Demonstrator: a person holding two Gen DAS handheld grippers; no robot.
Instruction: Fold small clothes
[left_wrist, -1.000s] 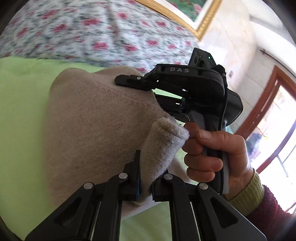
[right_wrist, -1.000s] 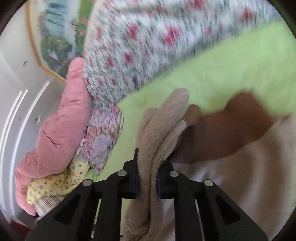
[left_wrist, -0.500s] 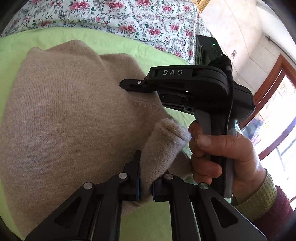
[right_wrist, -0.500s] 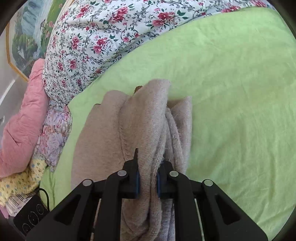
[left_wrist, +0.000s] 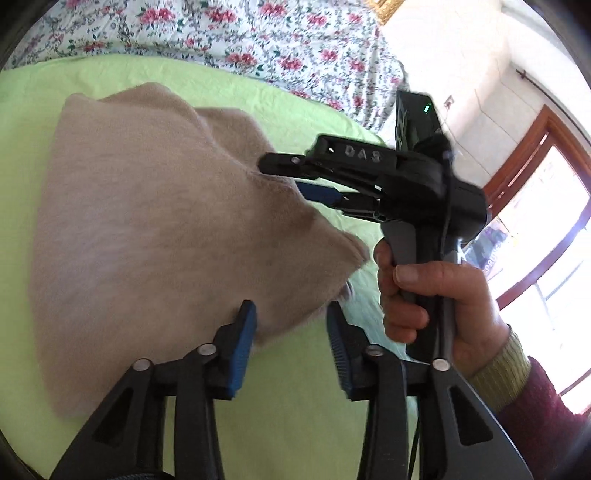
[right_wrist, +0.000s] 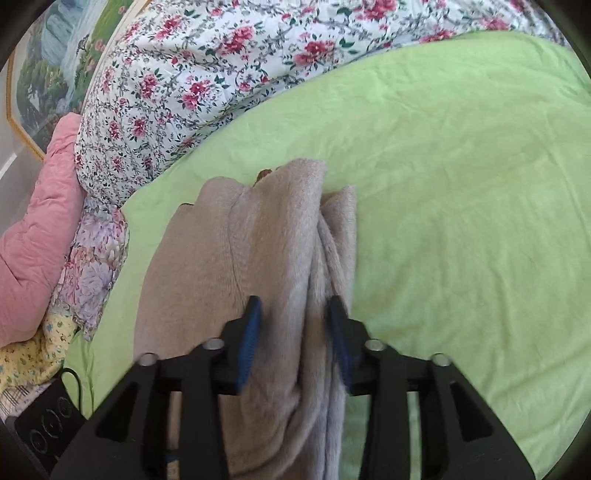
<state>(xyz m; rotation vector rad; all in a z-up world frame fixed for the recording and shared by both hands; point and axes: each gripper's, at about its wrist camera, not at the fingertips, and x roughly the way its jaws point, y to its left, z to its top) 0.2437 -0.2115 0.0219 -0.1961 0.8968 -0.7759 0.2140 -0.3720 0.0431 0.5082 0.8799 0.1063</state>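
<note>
A beige sweater (left_wrist: 155, 229) lies folded on a green sheet (left_wrist: 295, 424) spread over a bed. In the left wrist view one corner of the sweater sits between the spread jaws of the left claw (left_wrist: 291, 343), touching neither blue pad clearly. The right claw (right_wrist: 293, 332), seen from its own camera, also stands spread, its pads flanking a bunched ridge of the sweater (right_wrist: 266, 266) without pinching it. From the left view the right claw (left_wrist: 295, 177) reaches in over the sweater's far edge, gripped by a hand (left_wrist: 436, 295) in a ribbed cuff. A floral quilt (right_wrist: 221, 74) borders the sheet (right_wrist: 461, 221), with a pink duvet (right_wrist: 33, 221) and a framed painting (right_wrist: 48, 74) beyond it.
</note>
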